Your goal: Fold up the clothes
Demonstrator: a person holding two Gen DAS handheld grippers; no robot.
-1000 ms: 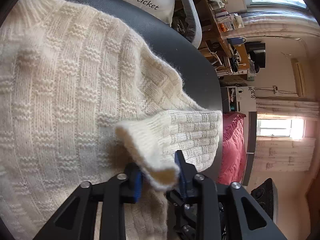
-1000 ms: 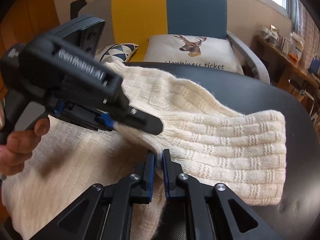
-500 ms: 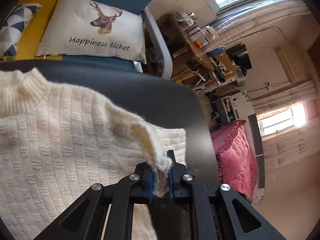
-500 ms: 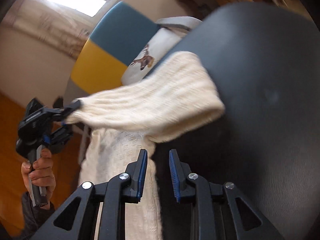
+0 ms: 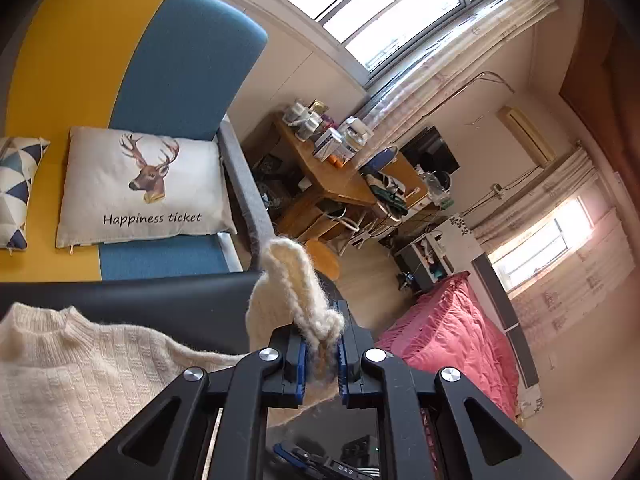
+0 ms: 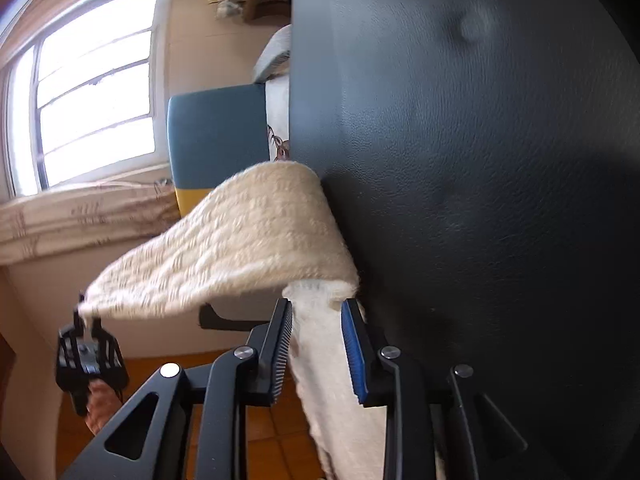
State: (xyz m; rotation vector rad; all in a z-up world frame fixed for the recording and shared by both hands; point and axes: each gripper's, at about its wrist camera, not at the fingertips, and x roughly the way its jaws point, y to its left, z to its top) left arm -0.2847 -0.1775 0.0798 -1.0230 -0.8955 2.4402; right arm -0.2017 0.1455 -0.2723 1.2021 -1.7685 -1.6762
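the left tongs (image 5: 322, 354) are pinching the cuff of a cream sweater (image 5: 72, 376), lifting its sleeve (image 6: 240, 240) above the black worktop (image 6: 480, 160). the right tongs (image 6: 316, 344), having just been opening, are standing apart around the knit without pressing it.

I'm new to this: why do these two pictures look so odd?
Left wrist view: fisheye lens bends the bright window, with dark rounded corners. Right wrist view: rolled sideways, the cream knitted sweater sleeve slightly motion-blurred, its window glaring white.
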